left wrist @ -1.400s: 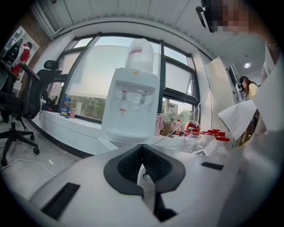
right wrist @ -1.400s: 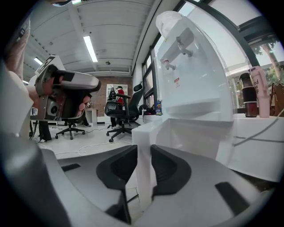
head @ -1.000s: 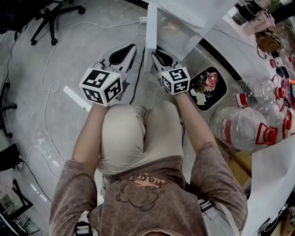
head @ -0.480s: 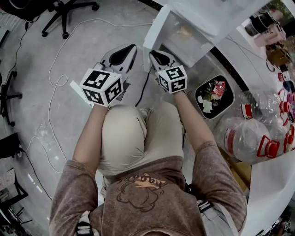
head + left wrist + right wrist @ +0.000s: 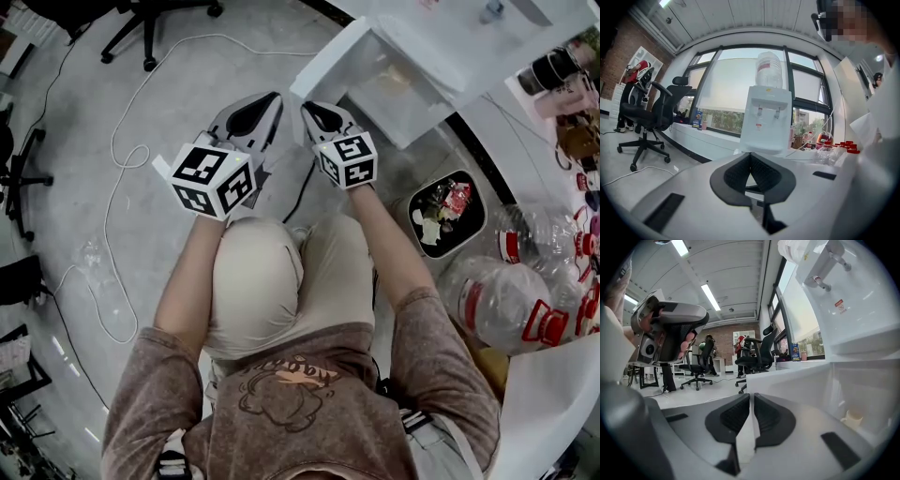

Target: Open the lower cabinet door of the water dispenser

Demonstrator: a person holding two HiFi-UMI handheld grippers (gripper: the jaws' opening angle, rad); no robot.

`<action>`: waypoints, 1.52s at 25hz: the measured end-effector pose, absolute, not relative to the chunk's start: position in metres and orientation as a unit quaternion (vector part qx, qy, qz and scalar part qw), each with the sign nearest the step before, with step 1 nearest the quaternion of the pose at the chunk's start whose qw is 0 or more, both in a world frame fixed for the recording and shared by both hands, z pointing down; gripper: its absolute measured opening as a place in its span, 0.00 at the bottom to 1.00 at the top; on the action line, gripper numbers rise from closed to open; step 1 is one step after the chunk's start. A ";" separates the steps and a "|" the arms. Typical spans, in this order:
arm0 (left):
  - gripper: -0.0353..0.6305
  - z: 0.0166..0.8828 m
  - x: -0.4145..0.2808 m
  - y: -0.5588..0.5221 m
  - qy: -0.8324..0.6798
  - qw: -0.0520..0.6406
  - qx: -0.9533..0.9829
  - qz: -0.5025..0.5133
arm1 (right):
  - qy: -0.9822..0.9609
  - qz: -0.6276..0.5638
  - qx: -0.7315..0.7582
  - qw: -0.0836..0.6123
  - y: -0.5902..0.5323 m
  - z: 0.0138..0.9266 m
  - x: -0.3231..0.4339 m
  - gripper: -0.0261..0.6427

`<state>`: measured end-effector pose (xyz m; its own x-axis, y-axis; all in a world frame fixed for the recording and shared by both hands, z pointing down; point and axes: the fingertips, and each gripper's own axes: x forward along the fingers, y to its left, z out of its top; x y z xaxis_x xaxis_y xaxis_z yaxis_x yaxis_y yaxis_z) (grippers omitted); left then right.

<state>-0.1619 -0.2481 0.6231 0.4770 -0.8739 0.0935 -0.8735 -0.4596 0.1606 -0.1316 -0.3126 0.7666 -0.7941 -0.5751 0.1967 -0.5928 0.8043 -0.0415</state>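
Down at the foot of the water dispenser (image 5: 441, 28), the lower cabinet door (image 5: 328, 58) is already swung well out from the body. You can look straight into the cabinet (image 5: 412, 103), and there's a pale cup-looking thing (image 5: 853, 418) sitting inside.

The right gripper (image 5: 309, 106) is at the door's free edge. Its jaws have just been closing, and its own view shows them pinched on the thin white edge of the door, so it's got a proper grip on it. The left gripper (image 5: 265, 101) hangs just beside it over the floor, on the outer side of the door. Its jaws are closed tip to tip with nothing between them, so it's basically a spectator.

Progress-wise I'd call this most of the way there: the door is off its closed position and the inside is exposed. What's left, I reckon, is maybe swinging it a bit wider and then letting go of the edge.
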 end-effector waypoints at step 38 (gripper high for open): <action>0.07 0.563 -0.111 -0.295 -0.445 0.088 0.891 0.008 | -0.924 0.032 0.373 0.077 -0.305 0.628 -0.026 0.05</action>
<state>-0.1108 -0.2951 0.5628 0.6031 -0.7924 0.0918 -0.7950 -0.5878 0.1497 -0.0257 -0.3053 0.6280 -0.7093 -0.6850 0.1665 -0.6949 0.7191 -0.0018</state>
